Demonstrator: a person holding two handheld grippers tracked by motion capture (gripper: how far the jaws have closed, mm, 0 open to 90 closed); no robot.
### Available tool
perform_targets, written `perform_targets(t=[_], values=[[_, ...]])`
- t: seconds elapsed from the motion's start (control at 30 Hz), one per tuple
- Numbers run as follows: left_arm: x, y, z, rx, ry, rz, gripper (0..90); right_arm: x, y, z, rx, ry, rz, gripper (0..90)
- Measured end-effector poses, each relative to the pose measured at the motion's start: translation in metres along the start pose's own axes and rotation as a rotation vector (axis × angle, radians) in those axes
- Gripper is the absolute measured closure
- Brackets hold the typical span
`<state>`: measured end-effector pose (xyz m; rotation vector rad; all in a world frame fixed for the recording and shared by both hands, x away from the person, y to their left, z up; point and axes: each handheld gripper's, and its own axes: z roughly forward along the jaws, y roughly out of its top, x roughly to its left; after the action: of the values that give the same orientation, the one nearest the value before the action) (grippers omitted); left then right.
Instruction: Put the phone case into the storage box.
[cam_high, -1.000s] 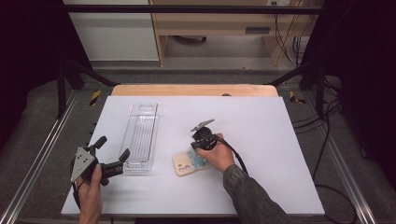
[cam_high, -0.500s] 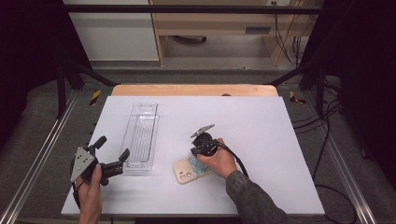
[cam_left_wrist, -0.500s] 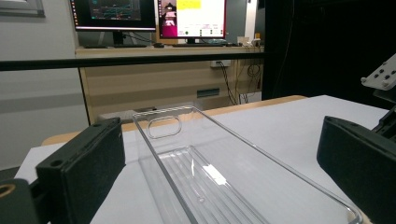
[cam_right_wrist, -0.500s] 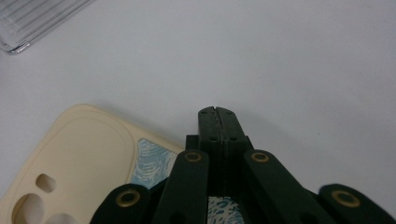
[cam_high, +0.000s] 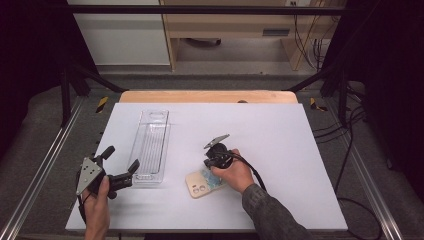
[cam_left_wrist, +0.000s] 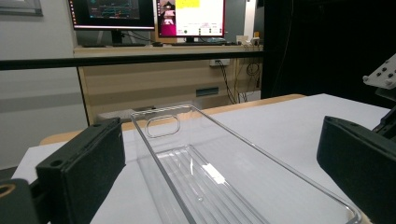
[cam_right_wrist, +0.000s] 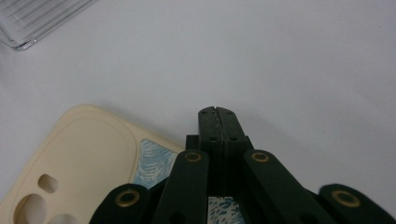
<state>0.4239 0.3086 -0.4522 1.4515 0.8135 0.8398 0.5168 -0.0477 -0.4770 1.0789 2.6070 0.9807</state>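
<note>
Our right claw (cam_high: 216, 161), jaws together, hovers over the cream phone case (cam_high: 202, 183), perhaps touching it; our left claw (cam_high: 121, 169) gapes at the clear tray (cam_high: 152, 145). Next we open and grasp the case.

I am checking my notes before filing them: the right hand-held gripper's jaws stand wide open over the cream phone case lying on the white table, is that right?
Not quite: the right hand-held gripper has its jaws shut, pressed flat together, as the right gripper view shows. It is indeed over the cream phone case lying on the white table.
</note>
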Motion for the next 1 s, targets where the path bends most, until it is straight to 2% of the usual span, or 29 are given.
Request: perform_targets(t=[0.23,0.33,0.5,0.6,0.7,0.87,1.0], values=[[0.0,0.0,0.0,-0.003,0.0,-0.001,0.9,0.0,-0.002,-0.002,-0.013,0.002,0.007,90.0],[0.0,0.001,-0.001,-0.007,0.001,-0.004,0.9,-0.001,-0.003,-0.009,-0.078,0.005,0.018,89.8],[-0.001,0.003,-0.003,-0.012,0.001,-0.003,0.9,-0.004,-0.008,-0.029,-0.209,-0.025,0.013,85.8],[-0.002,0.003,-0.005,-0.012,0.003,-0.006,0.8,-0.005,-0.014,-0.044,-0.289,-0.052,0.005,75.9],[-0.003,0.004,-0.006,-0.01,0.003,-0.005,0.9,-0.004,-0.022,-0.059,-0.355,-0.094,-0.005,61.6],[-0.005,0.005,-0.007,-0.007,-0.002,-0.003,0.8,-0.007,-0.038,-0.082,-0.436,-0.125,0.012,39.3],[-0.008,0.006,-0.008,-0.001,-0.012,-0.003,0.8,-0.01,-0.051,-0.097,-0.485,-0.154,0.018,26.9]])
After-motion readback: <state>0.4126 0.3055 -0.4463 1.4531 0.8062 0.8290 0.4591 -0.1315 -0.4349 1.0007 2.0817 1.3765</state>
